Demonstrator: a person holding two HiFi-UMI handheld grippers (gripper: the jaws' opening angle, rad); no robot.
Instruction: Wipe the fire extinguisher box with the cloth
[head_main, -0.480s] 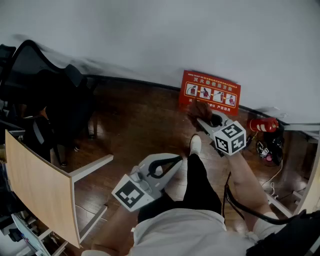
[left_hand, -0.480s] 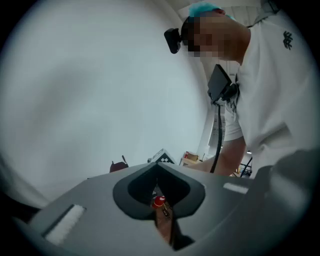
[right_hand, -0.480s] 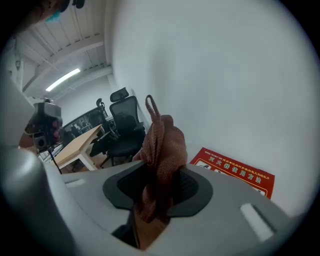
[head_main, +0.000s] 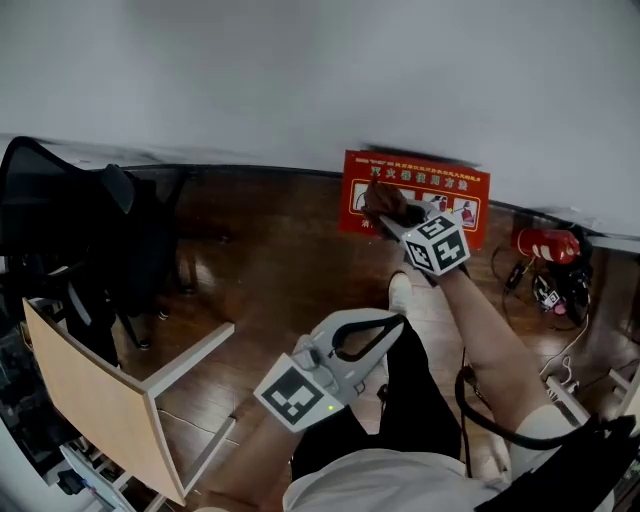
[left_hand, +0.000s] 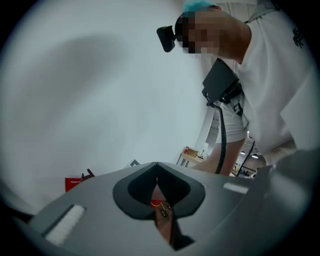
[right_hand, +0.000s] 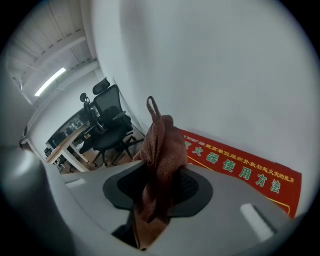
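Fire extinguisher box (head_main: 470, 192): red, white print and small picture panels on the front, standing on wood floor (head_main: 270, 260) against the foot of white wall (head_main: 300, 80). Seen also in right gripper view (right_hand: 240, 172), low and to the right, and as a small red patch at far left of left gripper view (left_hand: 72, 183).

Cloth (head_main: 383, 203): brown, bunched, lying over the left part of the box front in head view. Contact with the box not certain. Pinched between the two jaws in right gripper view (right_hand: 159, 160), folds and a small loop sticking up past the tips.

Right gripper (head_main: 395, 222): arm stretched forward, jaws clamped on the cloth (right_hand: 157, 187), tips just before the box.

Left gripper (head_main: 392, 322): held back near the body, well apart from the box. Jaws drawn together (left_hand: 157, 185), nothing caught between them.

Surroundings, head view: white shoe (head_main: 399, 290) between the two grippers; red extinguisher (head_main: 545, 243) lying on the floor right of the box, cables (head_main: 550, 290) beside it; black office chair (head_main: 90, 220) at left; light wooden desk (head_main: 90, 400) at lower left.
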